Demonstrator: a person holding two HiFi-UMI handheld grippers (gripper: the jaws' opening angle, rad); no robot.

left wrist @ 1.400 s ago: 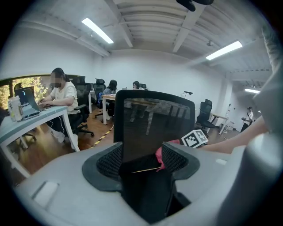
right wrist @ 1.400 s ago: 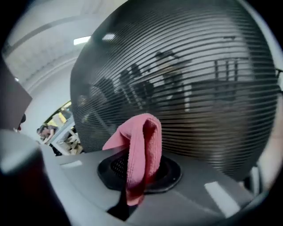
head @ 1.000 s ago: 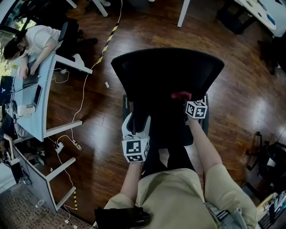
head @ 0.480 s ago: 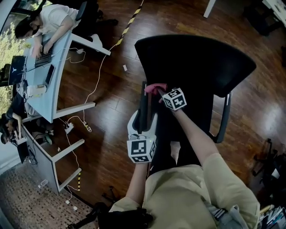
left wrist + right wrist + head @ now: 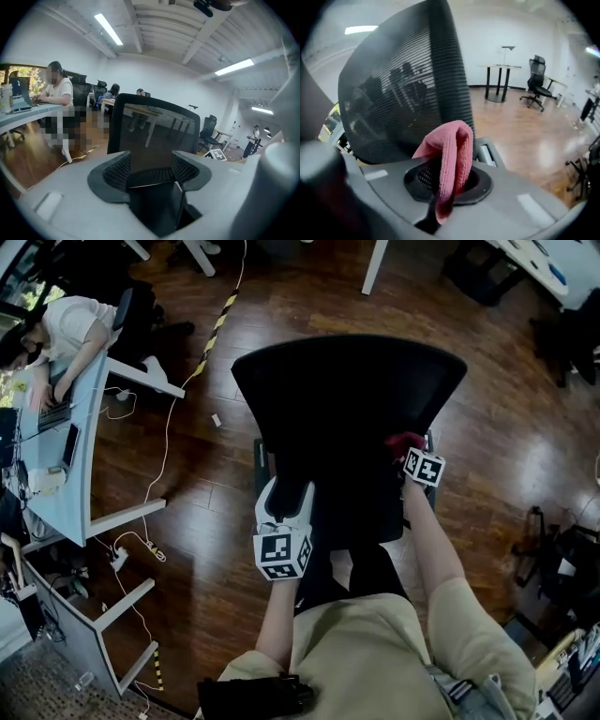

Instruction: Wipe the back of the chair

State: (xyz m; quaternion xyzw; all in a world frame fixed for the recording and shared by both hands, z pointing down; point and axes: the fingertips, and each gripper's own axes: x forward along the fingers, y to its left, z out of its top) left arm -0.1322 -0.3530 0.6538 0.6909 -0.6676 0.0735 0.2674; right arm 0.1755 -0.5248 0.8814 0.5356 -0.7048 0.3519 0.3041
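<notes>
The black mesh chair back (image 5: 347,390) stands in front of me, seen from behind and above. My left gripper (image 5: 284,491) is shut on the dark lower edge of the chair back; in the left gripper view its jaws (image 5: 151,171) clamp that dark panel below the mesh (image 5: 154,126). My right gripper (image 5: 408,448) is shut on a pink cloth (image 5: 403,440) that lies against the right edge of the chair back. In the right gripper view the cloth (image 5: 450,154) hangs folded out of the jaws, right beside the mesh edge (image 5: 445,70).
A grey armrest (image 5: 262,460) sticks out at the chair's left. A light desk (image 5: 75,474) with a seated person (image 5: 66,324) stands at the left, with cables (image 5: 169,446) on the wooden floor. White table legs (image 5: 375,268) are at the top, dark clutter (image 5: 553,559) at the right.
The right gripper swept the pink cloth from the middle right of the chair back to its left side, then back to the right edge. The left gripper kept its hold.
</notes>
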